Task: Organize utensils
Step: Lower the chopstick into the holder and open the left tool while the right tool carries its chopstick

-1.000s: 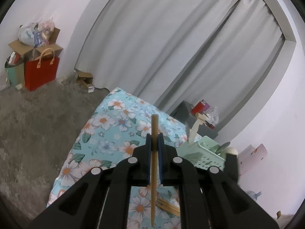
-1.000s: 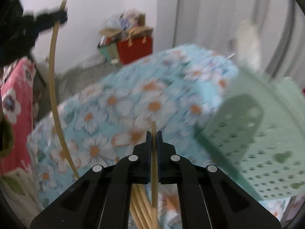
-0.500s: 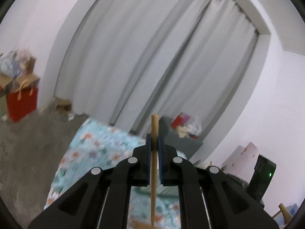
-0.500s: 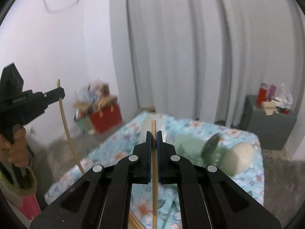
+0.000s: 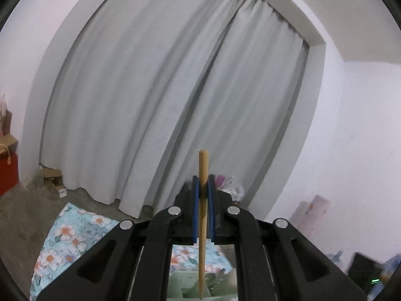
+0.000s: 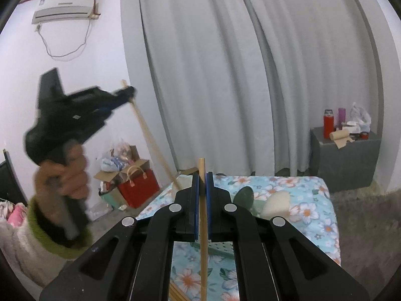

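Home bedroom: grey curtains (image 6: 250, 75), floral bedsheet (image 6: 300, 195), wall air conditioner (image 6: 64, 11).

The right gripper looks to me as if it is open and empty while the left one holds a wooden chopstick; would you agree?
Not quite: the right gripper is shut on its own chopstick, as the right wrist view shows. The left gripper does hold a wooden chopstick.

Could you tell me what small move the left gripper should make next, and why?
Probably lower the left gripper so its chopstick drops into the green basket seen just below its tip; the jaws grip it upright, raised well above the floral table.
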Demonstrator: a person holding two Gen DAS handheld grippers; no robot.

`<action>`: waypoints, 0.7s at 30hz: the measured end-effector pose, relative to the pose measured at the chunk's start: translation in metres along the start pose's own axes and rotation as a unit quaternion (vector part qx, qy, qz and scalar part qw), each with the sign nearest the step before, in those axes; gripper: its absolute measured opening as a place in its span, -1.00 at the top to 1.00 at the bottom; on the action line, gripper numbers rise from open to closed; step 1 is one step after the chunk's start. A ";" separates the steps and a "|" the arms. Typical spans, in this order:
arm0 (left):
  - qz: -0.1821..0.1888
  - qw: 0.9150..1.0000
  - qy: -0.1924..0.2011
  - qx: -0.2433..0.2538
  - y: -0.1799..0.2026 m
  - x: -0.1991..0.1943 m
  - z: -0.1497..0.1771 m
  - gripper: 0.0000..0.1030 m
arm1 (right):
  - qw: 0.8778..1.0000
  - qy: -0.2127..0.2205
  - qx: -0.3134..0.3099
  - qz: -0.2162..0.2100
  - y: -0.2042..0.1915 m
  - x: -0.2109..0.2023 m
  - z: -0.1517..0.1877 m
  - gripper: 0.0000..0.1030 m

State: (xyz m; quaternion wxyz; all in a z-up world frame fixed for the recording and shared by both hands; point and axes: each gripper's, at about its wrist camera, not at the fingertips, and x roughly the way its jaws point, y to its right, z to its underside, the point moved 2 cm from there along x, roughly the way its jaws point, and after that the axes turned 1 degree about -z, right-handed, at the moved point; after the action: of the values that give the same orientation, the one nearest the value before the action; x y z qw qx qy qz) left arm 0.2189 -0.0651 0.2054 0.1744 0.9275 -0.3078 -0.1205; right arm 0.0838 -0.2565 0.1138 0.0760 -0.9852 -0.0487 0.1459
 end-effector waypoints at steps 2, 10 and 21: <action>-0.001 1.000 -0.008 -0.001 -0.001 0.019 0.010 0.89 | 1.000 0.001 0.005 0.001 0.005 -0.004 0.001 0.94; -0.030 0.999 -0.033 0.012 -0.014 0.060 0.045 0.89 | 1.000 -0.004 0.018 0.003 0.017 -0.006 0.001 0.94; -0.030 0.995 -0.097 -0.017 -0.039 0.058 0.079 0.36 | 0.999 -0.013 0.033 0.003 0.019 -0.003 0.001 0.94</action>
State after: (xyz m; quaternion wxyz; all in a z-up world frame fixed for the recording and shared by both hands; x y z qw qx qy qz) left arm 0.2588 -0.0910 0.1107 0.1560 0.9171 -0.2936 -0.2200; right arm 0.0821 -0.2754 0.1107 0.1079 -0.9803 -0.0421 0.1602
